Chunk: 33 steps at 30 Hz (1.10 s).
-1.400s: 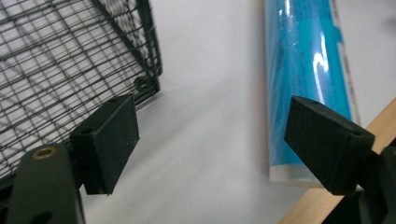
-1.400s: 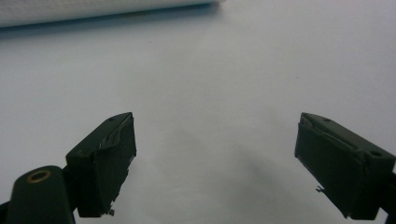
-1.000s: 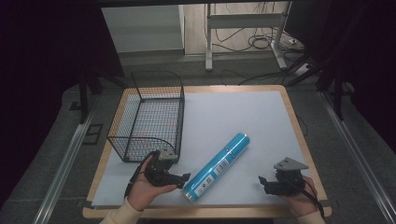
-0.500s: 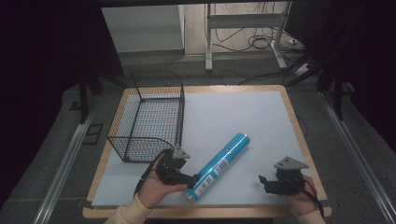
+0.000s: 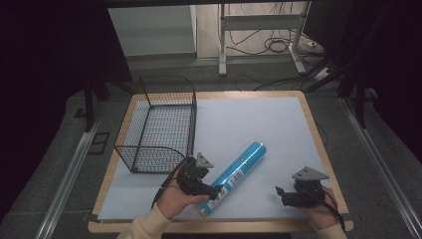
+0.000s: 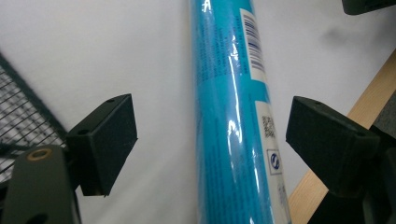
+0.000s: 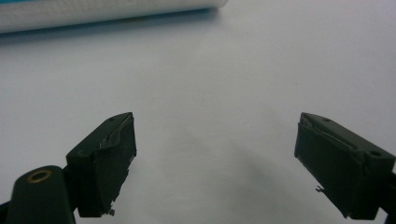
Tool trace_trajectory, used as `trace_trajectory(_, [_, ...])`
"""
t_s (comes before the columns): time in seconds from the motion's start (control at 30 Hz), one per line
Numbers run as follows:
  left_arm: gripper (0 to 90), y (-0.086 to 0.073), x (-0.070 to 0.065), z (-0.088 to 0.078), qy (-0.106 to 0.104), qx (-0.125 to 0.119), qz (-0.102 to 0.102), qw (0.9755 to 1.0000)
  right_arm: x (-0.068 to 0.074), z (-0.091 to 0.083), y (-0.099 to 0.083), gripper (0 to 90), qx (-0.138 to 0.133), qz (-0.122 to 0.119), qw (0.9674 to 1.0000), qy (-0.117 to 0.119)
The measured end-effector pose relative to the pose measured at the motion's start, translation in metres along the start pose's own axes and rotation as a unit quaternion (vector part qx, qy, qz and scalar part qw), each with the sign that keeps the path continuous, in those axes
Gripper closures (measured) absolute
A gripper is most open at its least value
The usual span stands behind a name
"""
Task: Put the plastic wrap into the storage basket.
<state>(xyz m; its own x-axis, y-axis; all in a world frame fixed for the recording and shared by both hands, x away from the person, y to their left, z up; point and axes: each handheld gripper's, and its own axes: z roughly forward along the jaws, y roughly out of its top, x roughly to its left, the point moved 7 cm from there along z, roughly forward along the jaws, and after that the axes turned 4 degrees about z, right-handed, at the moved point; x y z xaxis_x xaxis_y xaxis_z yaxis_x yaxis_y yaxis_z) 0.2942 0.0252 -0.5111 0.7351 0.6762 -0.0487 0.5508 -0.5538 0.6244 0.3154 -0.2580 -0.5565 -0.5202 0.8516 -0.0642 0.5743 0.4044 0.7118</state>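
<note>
Two grippers up | left gripper (image 5: 215, 191) slid right since a second ago, jaws just widened, now straddling long blue foil-wrapped tube (image 5: 233, 175) lying near-centre on counter (image 5: 278, 119), not pinching yet | right gripper (image 5: 279, 193) parked, jaws apart, empty | black wire basket (image 5: 159, 124) far-left looks like the destination

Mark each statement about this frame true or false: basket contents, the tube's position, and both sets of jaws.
1. The blue tube lies flat on the white mat. True.
2. The tube is inside the wire basket. False: it lies on the mat beside the basket, which holds nothing.
3. The left gripper has its jaws open on either side of the tube, pads not pressing on it. True.
4. The right gripper is clamped on the tube. False: its jaws stand open over bare mat, apart from the tube.
5. The tube carries a barcode label. True.
</note>
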Motion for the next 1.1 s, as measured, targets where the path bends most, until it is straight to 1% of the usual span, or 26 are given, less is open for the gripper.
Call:
trace_trajectory(0.27, [15.9, 0.01, -0.008, 0.014, -0.009, 0.013, 0.011, 0.9998, 0.0, 0.0, 0.0, 13.0, -0.001, 0.0, 1.0, 0.001])
trace_trajectory(0.37, [15.8, 0.015, -0.012, 0.022, -0.011, 0.02, 0.016, 0.9996, 0.0, -0.001, 0.001, 13.0, -0.002, 0.0, 1.0, 0.001])
trace_trajectory(0.63, [14.8, 0.022, -0.015, 0.034, -0.019, 0.032, 0.021, 0.9991, 0.0, -0.001, 0.001, 13.0, -0.004, -0.001, 1.0, 0.001])
trace_trajectory(0.87, [14.5, 0.032, -0.018, 0.046, -0.021, 0.04, 0.021, 0.9988, 0.0, -0.001, 0.002, 13.0, -0.005, -0.001, 1.0, -0.001])
trace_trajectory(1.1, [14.1, 0.042, -0.02, 0.063, -0.018, 0.061, 0.028, 0.9976, 0.0, -0.001, 0.002, 13.0, -0.004, -0.002, 1.0, -0.001])
